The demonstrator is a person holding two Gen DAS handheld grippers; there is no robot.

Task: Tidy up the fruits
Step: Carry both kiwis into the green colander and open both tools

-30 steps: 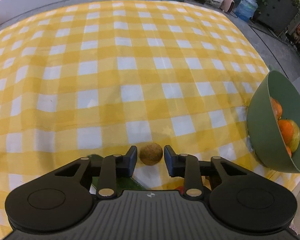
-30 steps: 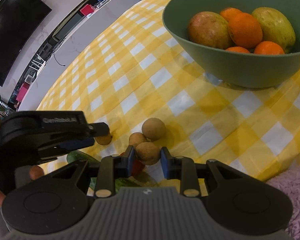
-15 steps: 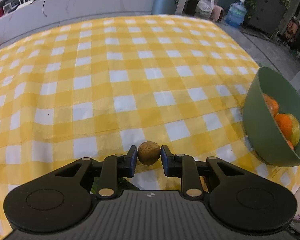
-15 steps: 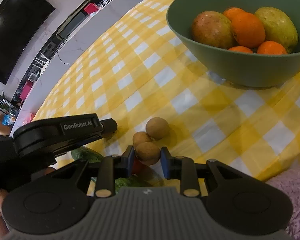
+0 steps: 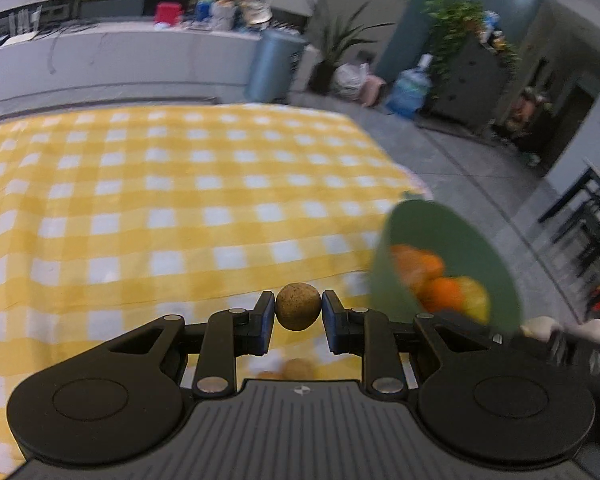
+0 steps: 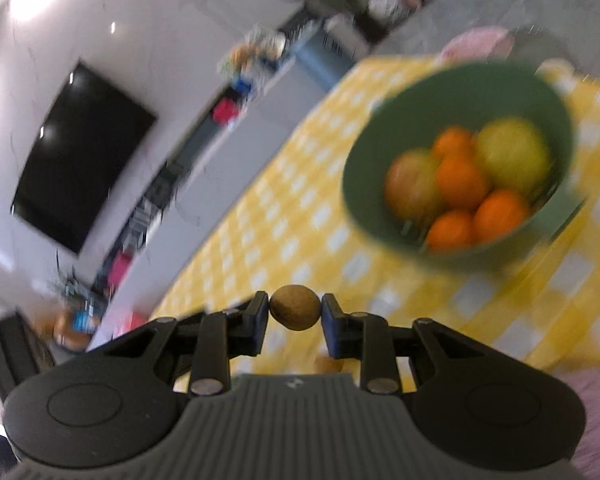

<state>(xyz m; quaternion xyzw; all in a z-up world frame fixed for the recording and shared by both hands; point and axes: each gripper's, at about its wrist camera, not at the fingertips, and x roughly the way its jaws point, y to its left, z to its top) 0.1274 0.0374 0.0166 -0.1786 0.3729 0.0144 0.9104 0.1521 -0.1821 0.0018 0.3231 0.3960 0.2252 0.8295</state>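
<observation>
While both grippers were clear of the checked tablecloth, each was clamped on 1 small round brown fruit. The left gripper pinched its brown fruit squarely between its 2 pads, and the right gripper pinched the other brown fruit the same way, both fruits held in the air above the cloth.

The relation that mattered was the bearing of the green bowl from each gripper. From the right gripper the bowl lay ahead and to the right, its mouth open to view with oranges and 2 larger yellowish fruits inside; the picture was blurred. From the left gripper the bowl lay close by to the right, just beyond the right pad, seen from the side.

By my judgement the left gripper was nearer the bowl's rim. Being near-round, the fruits had no long axis to align. A few loose brown fruits lay on the cloth short of the bowl.
</observation>
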